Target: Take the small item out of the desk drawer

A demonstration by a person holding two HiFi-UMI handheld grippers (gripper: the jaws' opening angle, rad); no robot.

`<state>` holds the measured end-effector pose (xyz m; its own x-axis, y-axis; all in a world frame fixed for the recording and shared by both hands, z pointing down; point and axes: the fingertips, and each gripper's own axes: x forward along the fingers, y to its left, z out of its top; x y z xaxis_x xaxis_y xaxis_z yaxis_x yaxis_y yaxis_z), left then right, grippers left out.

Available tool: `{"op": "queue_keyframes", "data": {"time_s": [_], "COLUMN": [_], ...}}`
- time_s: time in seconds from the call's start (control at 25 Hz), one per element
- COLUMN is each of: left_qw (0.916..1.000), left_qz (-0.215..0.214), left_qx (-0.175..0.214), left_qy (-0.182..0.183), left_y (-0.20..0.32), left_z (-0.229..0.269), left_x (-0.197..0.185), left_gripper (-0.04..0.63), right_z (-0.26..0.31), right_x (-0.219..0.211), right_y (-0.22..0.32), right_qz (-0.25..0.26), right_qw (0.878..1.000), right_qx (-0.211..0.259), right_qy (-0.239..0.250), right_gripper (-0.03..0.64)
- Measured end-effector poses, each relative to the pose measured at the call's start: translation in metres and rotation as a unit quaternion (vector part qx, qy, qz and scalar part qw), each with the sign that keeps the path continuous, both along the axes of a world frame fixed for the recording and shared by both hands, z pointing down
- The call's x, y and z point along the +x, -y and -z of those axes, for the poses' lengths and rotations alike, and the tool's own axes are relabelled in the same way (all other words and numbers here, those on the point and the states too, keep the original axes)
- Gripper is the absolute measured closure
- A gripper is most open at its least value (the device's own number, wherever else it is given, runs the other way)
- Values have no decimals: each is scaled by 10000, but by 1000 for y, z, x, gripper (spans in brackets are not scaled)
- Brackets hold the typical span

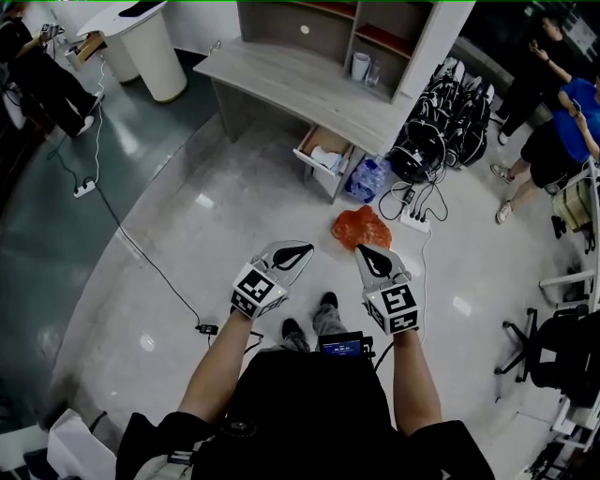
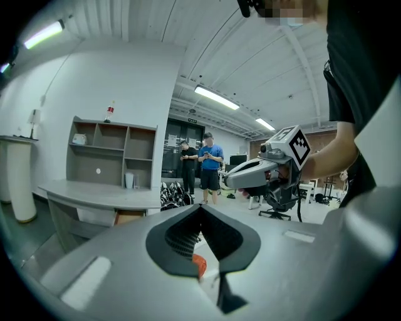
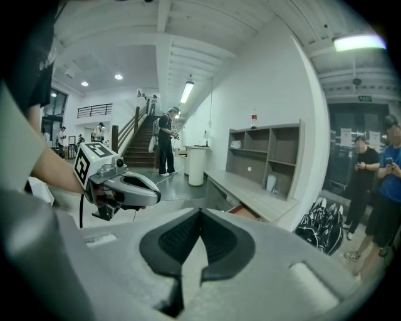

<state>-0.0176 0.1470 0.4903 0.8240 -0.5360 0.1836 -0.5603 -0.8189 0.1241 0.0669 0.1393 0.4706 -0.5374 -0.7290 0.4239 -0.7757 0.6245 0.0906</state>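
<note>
Jaws clenched tip to tip, with nothing between them, on both your left gripper [image 1: 298,253] and your right gripper [image 1: 367,253]. You hold the two side by side in front of you, above the pale floor [image 1: 206,234] and well apart from the desk [image 1: 300,84].

The drawer [image 1: 319,161] stands pulled out from the desk's front edge, near its right end. Pale things lie inside it, but they are too small to tell apart, so the small item cannot be picked out among them.

Clear bottles [image 1: 366,178] stand on the floor just beside the drawer's right side. A crumpled orange bag [image 1: 361,228] lies on the floor between the drawer and your right gripper, and it shows as an orange patch through the gap below the left jaws in the left gripper view. A power strip [image 1: 412,220] with cables sits near the bag's right edge. Black bags [image 1: 441,122] are heaped against the desk's right end.

A shelf unit [image 1: 328,28] rises along the desk's back edge, with a white cup [image 1: 361,66] upright in one of its compartments. Two people [image 1: 553,112] stand on the floor at the far right.
</note>
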Motion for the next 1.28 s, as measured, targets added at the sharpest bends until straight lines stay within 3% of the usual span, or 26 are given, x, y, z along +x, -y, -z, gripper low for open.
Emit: {"op": "queue_keyframes", "data": {"time_s": [0.36,0.96,1.28], "left_qw": [9997,9982,9968], "left_qz": [200,443,704], "left_qx": [-126,-186,-118], "left_qy": [84,354,363], "left_y": [42,154,205], "left_z": [-15,-14,3], "left_x": [7,44,59], "left_gripper": [592,592,592], "right_z": [-22,-27,-21], "right_x": [5,42,52], "right_y": [46,161,213], "right_qz": [171,507,732], "right_qw": [9997,9975,9932], "right_qx": [-171,-344,-485], "right_qy": [47,354,765], "right_gripper": [614,614,614]}}
